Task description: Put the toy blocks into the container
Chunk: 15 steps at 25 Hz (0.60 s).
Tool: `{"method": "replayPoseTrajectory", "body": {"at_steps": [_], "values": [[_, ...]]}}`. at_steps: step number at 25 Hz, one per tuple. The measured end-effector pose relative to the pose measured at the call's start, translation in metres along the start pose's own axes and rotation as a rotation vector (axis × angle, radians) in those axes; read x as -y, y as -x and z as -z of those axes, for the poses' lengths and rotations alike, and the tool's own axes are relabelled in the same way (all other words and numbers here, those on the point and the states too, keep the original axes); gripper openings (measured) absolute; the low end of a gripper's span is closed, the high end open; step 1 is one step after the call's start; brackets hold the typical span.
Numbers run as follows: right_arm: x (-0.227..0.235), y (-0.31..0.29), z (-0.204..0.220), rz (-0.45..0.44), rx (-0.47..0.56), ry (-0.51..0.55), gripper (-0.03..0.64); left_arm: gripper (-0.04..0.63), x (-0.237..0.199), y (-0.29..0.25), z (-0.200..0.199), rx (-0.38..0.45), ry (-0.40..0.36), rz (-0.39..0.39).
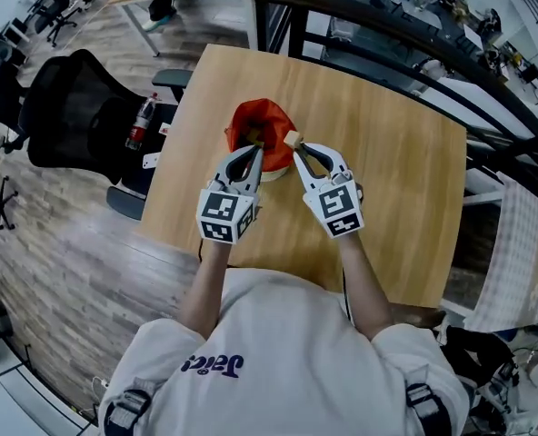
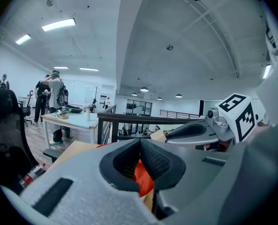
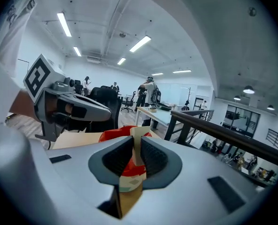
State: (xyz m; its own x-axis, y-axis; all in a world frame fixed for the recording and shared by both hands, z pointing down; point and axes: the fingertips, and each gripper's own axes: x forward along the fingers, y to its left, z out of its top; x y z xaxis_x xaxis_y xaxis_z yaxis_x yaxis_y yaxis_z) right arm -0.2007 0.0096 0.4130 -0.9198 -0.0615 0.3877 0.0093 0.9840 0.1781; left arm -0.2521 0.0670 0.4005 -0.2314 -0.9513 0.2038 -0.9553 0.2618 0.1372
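Observation:
A red soft container (image 1: pixel 262 122) sits mid-table on the wooden table (image 1: pixel 405 180). My left gripper (image 1: pixel 254 151) is at its near rim, jaws closed with red fabric (image 2: pixel 142 178) caught between the pads. My right gripper (image 1: pixel 297 145) is just right of the container, shut on a small beige toy block (image 1: pixel 293 139). In the right gripper view the block (image 3: pixel 136 142) stands upright between the pads, with the red container (image 3: pixel 114 135) right behind it. Each gripper shows in the other's view: the right gripper (image 2: pixel 191 132), the left gripper (image 3: pixel 69 109).
A pale rim (image 1: pixel 274 175) peeks out under the container's near side. A black office chair (image 1: pixel 74 116) and a red fire extinguisher (image 1: pixel 141 123) stand left of the table. A dark railing (image 1: pixel 387 21) runs along the far and right sides. People stand at a distant desk (image 2: pixel 52 97).

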Motion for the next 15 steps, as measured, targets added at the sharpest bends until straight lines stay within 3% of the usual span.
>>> {"method": "replayPoseTrajectory", "body": {"at_steps": [8, 15], "values": [[-0.034, -0.067, -0.008, -0.113, -0.079, 0.077, 0.058, 0.014, -0.051, 0.01, 0.009, -0.014, 0.036, -0.068], [-0.037, -0.095, 0.001, -0.149, -0.201, 0.06, 0.058, 0.014, -0.072, 0.006, 0.01, -0.025, 0.06, -0.079]]}}
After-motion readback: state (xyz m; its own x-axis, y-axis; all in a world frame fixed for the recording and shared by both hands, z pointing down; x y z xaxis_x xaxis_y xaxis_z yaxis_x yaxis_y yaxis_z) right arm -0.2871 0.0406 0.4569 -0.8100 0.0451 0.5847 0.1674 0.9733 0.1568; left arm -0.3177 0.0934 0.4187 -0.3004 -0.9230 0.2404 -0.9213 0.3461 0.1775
